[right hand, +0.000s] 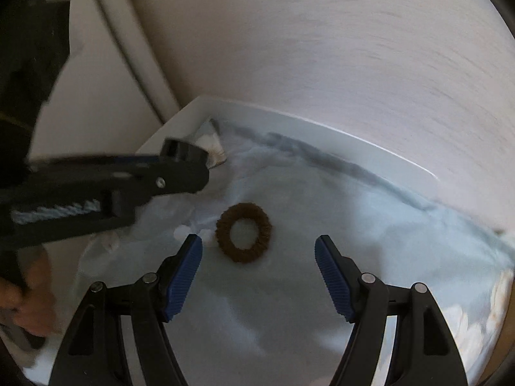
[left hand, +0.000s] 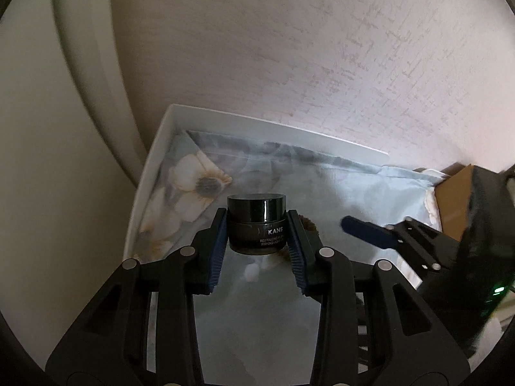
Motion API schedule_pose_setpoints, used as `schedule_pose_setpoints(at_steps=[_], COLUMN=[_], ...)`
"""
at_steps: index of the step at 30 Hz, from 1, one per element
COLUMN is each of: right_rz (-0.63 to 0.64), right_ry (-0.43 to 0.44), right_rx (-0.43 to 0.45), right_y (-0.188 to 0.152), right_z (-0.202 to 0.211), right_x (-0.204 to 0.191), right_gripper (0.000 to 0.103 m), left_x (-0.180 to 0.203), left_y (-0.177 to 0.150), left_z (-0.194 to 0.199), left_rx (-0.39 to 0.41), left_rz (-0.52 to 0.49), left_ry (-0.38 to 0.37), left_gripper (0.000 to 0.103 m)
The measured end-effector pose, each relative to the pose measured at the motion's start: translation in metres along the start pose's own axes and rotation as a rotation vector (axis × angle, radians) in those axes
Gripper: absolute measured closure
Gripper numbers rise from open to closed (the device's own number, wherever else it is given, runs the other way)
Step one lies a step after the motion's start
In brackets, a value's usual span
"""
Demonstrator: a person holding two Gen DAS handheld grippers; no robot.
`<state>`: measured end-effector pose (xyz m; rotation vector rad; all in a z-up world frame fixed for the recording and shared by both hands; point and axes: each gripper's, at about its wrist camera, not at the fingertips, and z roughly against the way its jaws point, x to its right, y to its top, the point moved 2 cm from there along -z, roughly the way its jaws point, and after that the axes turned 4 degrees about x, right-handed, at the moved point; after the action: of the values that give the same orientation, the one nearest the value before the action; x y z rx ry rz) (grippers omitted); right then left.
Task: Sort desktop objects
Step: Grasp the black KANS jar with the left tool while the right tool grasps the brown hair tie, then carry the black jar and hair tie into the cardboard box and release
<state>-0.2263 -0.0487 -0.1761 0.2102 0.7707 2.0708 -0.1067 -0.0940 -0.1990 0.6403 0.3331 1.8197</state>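
Observation:
My left gripper is shut on a small black KANS cream jar, held upright above the white box lined with pale blue floral cloth. A brown hair tie lies flat on the cloth inside the box; its edge peeks out behind the jar in the left wrist view. My right gripper is open and empty, just short of the hair tie. It also shows at the right of the left wrist view. The left gripper with the jar shows blurred at the left of the right wrist view.
The box stands against a pale textured wall, with a white frame to its left. A brown cardboard piece sits beyond the box's right end. Small white bits lie on the cloth left of the hair tie.

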Motion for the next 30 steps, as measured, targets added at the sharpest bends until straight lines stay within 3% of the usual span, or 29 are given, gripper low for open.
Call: schedule_pose_setpoints(at_steps=[2, 4, 11, 13, 15, 26, 30], right_rz=[0.036, 0.056, 0.104, 0.11, 0.096, -0.023, -0.056], right_ry=[-0.006, -0.011, -0.056, -0.073, -0.074, -0.06, -0.076], right_rx=[-0.014, -0.019, -0.043, -0.034, -0.037, 0.041, 0.084], right_y=[-0.001, -0.003, -0.008, -0.01, -0.01, 0.001, 0.013], right_z=[-0.005, -0.009, -0.019, -0.017, -0.014, 0.037, 0.077], right_x=[-0.006, -0.01, -0.019, -0.019, -0.016, -0.004, 0.001], right_gripper=[0.044, 0.054, 0.061, 0.077, 0.085, 0.086, 0.086], left_x=[-0.003, -0.006, -0.015, -0.017, -0.016, 0.004, 0.028], left_y=[0.0, 0.0, 0.001, 0.001, 0.001, 0.009, 0.018], left_z=[0.004, 0.007, 0.022, 0.025, 0.028, 0.052, 0.075], left_rx=[0.006, 0.011, 0.035, 0.039, 0.045, 0.078, 0.094], left_rz=[0.006, 0.018, 0.04, 0.037, 0.031, 0.001, -0.014], left_ry=[0.005, 0.005, 0.011, 0.016, 0.022, 0.017, 0.014], left_gripper=[0.071, 0.071, 0.071, 0.071, 0.071, 0.071, 0.071])
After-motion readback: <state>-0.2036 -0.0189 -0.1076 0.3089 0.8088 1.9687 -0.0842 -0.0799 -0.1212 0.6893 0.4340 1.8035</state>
